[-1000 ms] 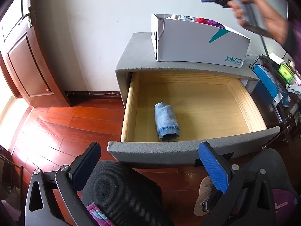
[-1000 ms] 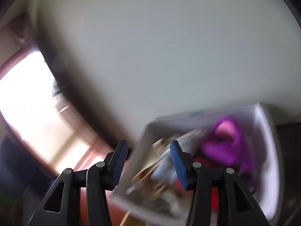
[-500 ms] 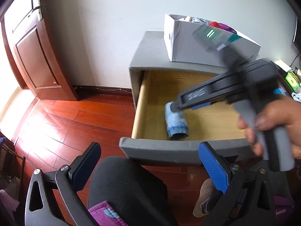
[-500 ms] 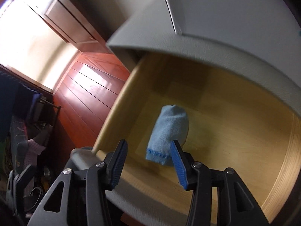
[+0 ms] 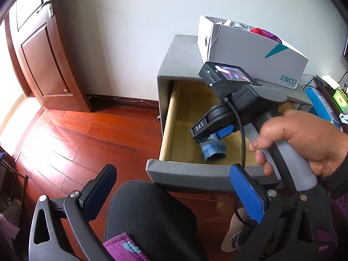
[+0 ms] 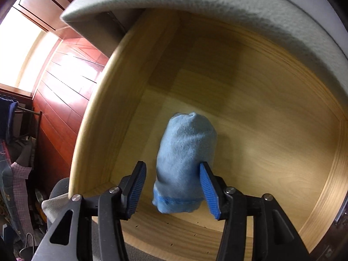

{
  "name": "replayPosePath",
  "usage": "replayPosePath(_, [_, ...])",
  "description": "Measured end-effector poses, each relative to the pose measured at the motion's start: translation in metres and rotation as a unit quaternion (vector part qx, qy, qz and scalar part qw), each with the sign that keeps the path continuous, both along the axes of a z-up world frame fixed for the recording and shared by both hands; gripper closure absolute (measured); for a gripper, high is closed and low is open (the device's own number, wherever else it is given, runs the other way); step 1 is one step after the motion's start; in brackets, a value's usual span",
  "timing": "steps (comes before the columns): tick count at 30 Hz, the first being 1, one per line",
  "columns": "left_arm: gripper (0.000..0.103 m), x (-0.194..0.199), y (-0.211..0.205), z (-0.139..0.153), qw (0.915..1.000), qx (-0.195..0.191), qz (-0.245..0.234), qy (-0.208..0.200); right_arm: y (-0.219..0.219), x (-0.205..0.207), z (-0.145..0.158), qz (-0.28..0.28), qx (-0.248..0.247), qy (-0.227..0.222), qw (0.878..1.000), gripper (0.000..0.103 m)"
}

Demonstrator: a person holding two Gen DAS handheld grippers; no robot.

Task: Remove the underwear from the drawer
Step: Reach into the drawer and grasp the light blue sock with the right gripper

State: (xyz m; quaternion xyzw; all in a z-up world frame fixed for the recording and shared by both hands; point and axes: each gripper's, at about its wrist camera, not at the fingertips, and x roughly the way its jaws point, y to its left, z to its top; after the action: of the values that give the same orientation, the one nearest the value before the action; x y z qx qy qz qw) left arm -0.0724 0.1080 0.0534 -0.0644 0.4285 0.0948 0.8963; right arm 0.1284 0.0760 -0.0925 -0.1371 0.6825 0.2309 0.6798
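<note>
- Lying rolled on the drawer [image 6: 271, 113] floor, the blue underwear [image 6: 184, 163] sits between the right gripper [image 6: 173, 187] fingers.
- Its jaws are opening, unclamped.
- The left gripper [image 5: 174, 198] hangs spread, well apart.

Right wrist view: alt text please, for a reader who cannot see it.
The right tongs, jaws opening, point down into an open wooden drawer and straddle a rolled light-blue underwear bundle lying on its floor. Red wood flooring shows at left.
</note>
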Motion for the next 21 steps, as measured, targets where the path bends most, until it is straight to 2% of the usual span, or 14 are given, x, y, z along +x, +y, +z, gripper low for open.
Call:
replayPosePath(4, [0.000, 0.001, 0.000, 0.000, 1.0000, -0.002, -0.002, 0.001, 0.007, 0.001, -0.023, -0.004, -0.036, 0.014, 0.999, 0.048])
replayPosePath(7, [0.000, 0.000, 0.000, 0.001, 1.0000, -0.002, -0.001, -0.002, 0.004, -0.005, -0.032, -0.004, -0.030, 0.015, 0.999, 0.049])
replayPosePath(9, [0.000, 0.000, 0.000, 0.001, 1.0000, -0.002, -0.002, -0.002, 0.002, -0.007, -0.025, 0.005, -0.017, 0.002, 1.000, 0.064])
replayPosePath(13, [0.000, 0.001, -0.002, 0.000, 1.0000, 0.000, -0.004, -0.001, -0.005, -0.017, -0.021, 0.028, -0.009, -0.011, 1.000, 0.070])
replayPosePath(15, [0.000, 0.000, -0.002, 0.000, 1.0000, 0.002, -0.004, -0.002, -0.013, -0.022, -0.013, 0.029, 0.014, -0.020, 0.999, 0.070])
replayPosePath(17, [0.000, 0.001, -0.003, 0.000, 1.0000, 0.003, -0.005, -0.002, -0.028, -0.032, 0.006, 0.035, 0.072, -0.027, 0.996, 0.070])
replayPosePath(19, [0.000, 0.001, -0.004, -0.001, 1.0000, 0.002, -0.006, -0.001, -0.041, -0.040, 0.022, 0.022, 0.077, -0.051, 0.995, 0.070])
replayPosePath(21, [0.000, 0.001, -0.005, -0.002, 1.0000, 0.002, -0.009, 0.001, -0.060, -0.049, 0.043, 0.007, 0.121, -0.061, 0.991, 0.070])
